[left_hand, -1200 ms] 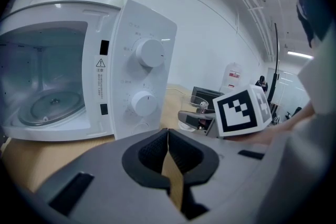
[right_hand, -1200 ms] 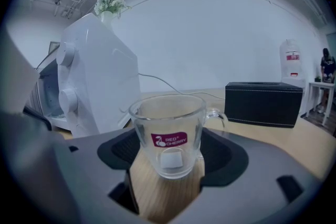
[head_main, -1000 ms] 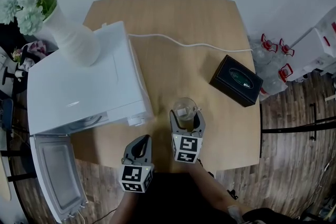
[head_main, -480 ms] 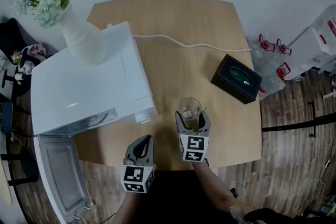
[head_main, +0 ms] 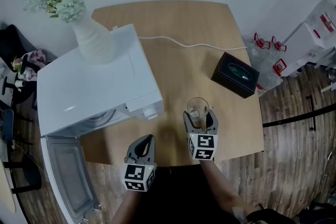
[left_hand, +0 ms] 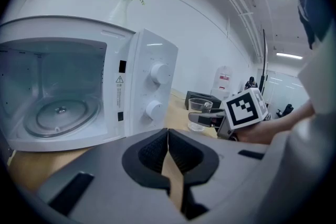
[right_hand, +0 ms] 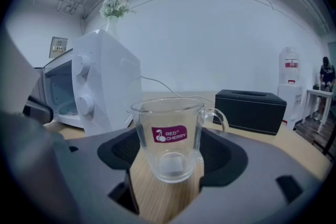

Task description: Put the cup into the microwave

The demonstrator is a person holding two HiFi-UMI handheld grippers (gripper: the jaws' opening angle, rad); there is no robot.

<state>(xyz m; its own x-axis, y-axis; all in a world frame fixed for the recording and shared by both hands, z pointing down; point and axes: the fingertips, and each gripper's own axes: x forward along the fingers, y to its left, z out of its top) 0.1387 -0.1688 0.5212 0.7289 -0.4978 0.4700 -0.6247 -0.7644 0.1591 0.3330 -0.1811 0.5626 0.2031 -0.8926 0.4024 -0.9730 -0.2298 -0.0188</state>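
A clear glass cup [head_main: 198,111] with a handle and a red logo stands between the jaws of my right gripper [head_main: 199,117], which is shut on it near the table's front edge. The right gripper view shows the cup [right_hand: 169,136] upright and empty between the dark pads [right_hand: 118,150]. The white microwave [head_main: 100,86] sits to the left with its door [head_main: 65,176] swung open. Its cavity and glass turntable [left_hand: 60,110] show in the left gripper view. My left gripper [head_main: 145,141] is shut and holds nothing, just off the table's front edge, left of the cup.
A white vase of flowers [head_main: 94,42] stands on the microwave's top. A black box [head_main: 236,74] lies at the table's right side, and a white cable [head_main: 194,44] runs across the back. Water bottles [head_main: 268,57] stand on the floor beyond the right edge.
My right gripper has shifted a little to the right and nearer the front edge, with the cup in it. The left gripper has barely moved. The head view has swung slightly.
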